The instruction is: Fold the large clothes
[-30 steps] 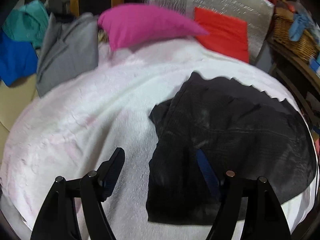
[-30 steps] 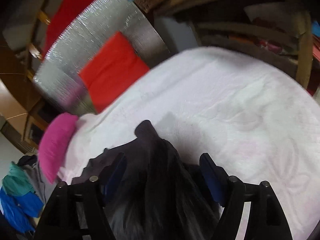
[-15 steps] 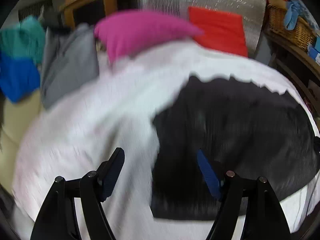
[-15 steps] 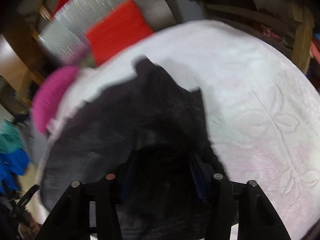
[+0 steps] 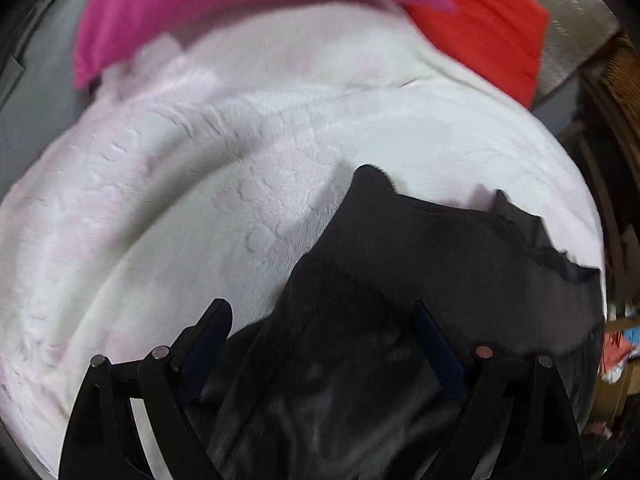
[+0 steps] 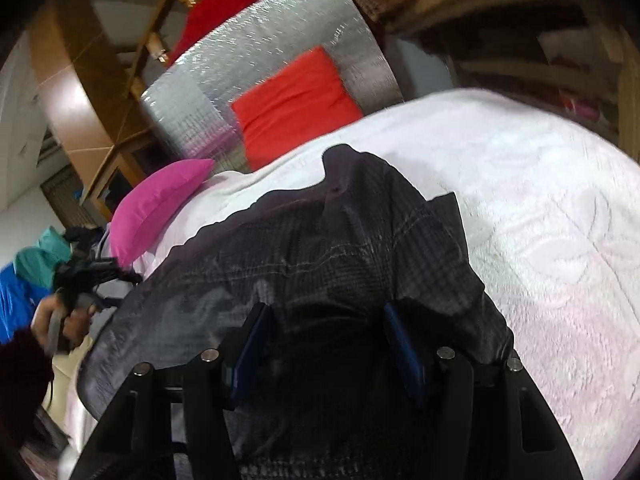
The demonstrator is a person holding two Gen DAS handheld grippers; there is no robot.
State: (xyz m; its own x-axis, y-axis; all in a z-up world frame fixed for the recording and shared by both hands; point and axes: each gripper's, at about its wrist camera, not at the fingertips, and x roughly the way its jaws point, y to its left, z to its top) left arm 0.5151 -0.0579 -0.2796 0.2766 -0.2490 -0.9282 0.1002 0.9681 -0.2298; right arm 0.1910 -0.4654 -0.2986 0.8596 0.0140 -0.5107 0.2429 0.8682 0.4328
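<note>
Jaws of the left gripper (image 5: 320, 340) stand wide and are opening, with a rumpled edge of the dark garment (image 5: 460, 264) lying between them; neither blue pad visibly presses the cloth. From this gripper the garment runs off toward 2 o'clock across the white bedspread (image 5: 180, 208), which fills the view from 8 to 1 o'clock. A pink pillow (image 5: 224, 4) lies at 11 o'clock at the far edge of the bed, and a red cushion (image 5: 492, 32) sits at 1 o'clock, just beside it, against a silver quilted panel (image 5: 576, 20). In the right wrist view, at 9 o'clock, a hand (image 6: 60, 320) holds the other gripper's handle at the near left edge of the garment. The right gripper (image 6: 324, 348) has its jaws partly apart and opening, with a raised fold of the dark garment (image 6: 320, 248) bunched between them; whether the pads still pinch it I cannot tell. The cloth spreads from there up to 12 o'clock, and bare bedspread (image 6: 560, 220) lies at 3 o'clock.
</note>
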